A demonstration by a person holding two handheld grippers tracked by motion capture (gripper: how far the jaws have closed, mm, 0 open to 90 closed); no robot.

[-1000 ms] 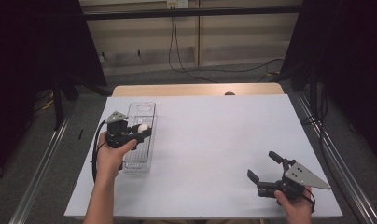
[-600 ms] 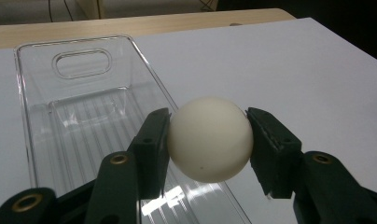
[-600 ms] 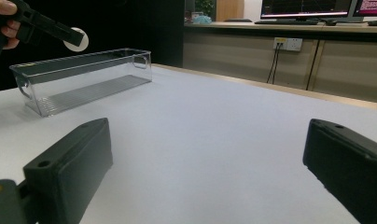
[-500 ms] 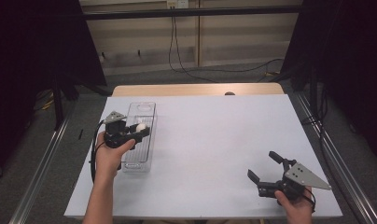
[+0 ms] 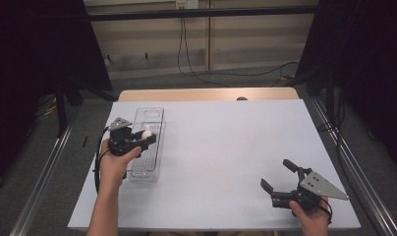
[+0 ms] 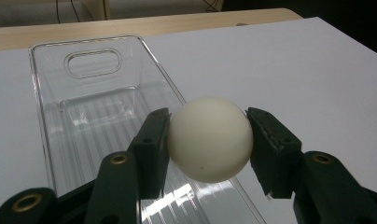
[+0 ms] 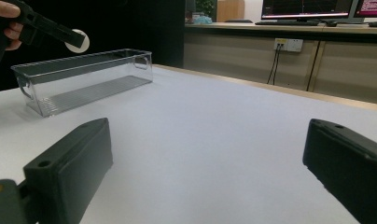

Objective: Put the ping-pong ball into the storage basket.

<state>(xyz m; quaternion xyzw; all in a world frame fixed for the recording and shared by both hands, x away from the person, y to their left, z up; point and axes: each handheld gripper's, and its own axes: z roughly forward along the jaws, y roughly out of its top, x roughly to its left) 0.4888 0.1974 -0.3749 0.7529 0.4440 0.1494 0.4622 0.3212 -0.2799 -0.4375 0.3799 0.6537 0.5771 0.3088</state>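
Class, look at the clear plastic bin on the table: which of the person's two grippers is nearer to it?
The left. The left gripper hangs over the clear bin, jaws shut on a white ball. The right gripper sits far across the table, jaws open.

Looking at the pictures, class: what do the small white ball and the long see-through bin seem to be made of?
Small white ball: probably plastic, matte; smooth, evenly off-white, no gloss. Long see-through bin: likely clear hard plastic, glossy; the table shows through it, with a ribbed floor and bright glints.
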